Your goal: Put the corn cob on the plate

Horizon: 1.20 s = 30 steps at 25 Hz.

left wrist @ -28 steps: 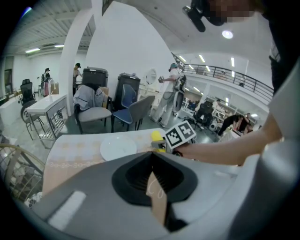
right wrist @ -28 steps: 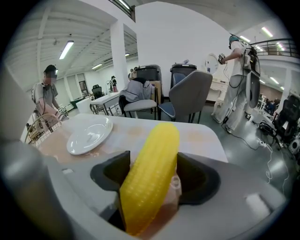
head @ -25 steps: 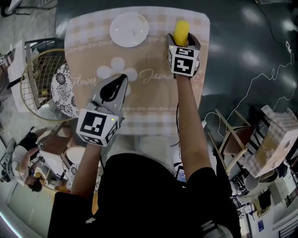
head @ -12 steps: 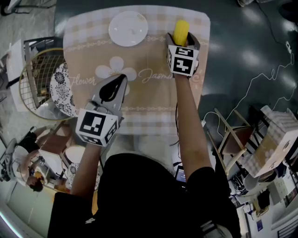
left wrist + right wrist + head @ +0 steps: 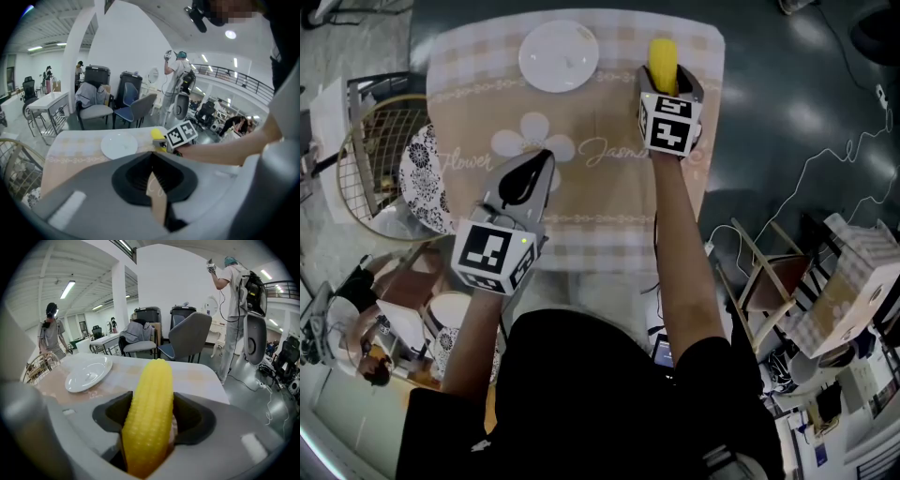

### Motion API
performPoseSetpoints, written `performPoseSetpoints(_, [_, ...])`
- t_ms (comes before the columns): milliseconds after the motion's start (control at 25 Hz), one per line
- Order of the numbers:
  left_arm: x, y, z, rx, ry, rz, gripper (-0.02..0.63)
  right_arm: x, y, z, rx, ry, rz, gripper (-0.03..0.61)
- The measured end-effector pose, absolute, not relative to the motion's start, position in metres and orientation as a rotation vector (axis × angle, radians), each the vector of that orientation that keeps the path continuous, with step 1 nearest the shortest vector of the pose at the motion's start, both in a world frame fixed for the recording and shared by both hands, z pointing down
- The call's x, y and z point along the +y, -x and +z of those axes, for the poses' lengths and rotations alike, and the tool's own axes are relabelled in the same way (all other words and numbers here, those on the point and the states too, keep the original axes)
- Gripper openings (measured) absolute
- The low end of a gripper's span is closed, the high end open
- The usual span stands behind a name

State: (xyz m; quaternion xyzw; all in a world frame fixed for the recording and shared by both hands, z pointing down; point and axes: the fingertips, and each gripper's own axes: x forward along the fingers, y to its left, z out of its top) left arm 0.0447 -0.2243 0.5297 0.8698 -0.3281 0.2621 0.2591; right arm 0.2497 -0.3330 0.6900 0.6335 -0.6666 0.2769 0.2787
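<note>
Tabletop (image 5: 609, 234): rectangular, covered by a beige checked cloth with a white flower motif and script lettering. Plate (image 5: 559, 58): white, round, bare, lying flat near the far edge, left of centre. Corn cob (image 5: 663, 54): yellow, near the far right corner, lengthwise between the jaws of the right gripper (image 5: 667, 82), its tip projecting beyond them toward the far edge; well apart from the plate, to its right. Right gripper: jaws closing on the corn cob, dark pads against both its sides in the right gripper view; marker cube facing up, forearm stretched over the right half of the cloth. Left gripper (image 5: 546, 157): over the left half of the cloth, nearer the near edge, pointing toward the flower motif; jaws together at the tips, nothing between them. Wire basket (image 5: 370, 159): gold-coloured, beyond the left edge, off the tabletop. Patterned dish (image 5: 422, 178): black-and-white, just beside the left edge, next to the basket.
</note>
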Motion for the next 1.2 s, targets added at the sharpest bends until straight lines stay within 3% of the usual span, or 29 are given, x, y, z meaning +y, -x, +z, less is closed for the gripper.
performPoseSetpoints(600, [-0.227, -0.034, 0.529, -0.918, -2.34, 0.692, 0.005, -0.336, -0.24, 0.68, -1.835, -1.67, 0.751, 0.264])
performPoseSetpoints(1200, [-0.226, 0.0, 0.528, -1.009, -2.295, 0.657, 0.005, -0.371, -0.167, 0.657, -1.993, -1.541, 0.693, 0.262])
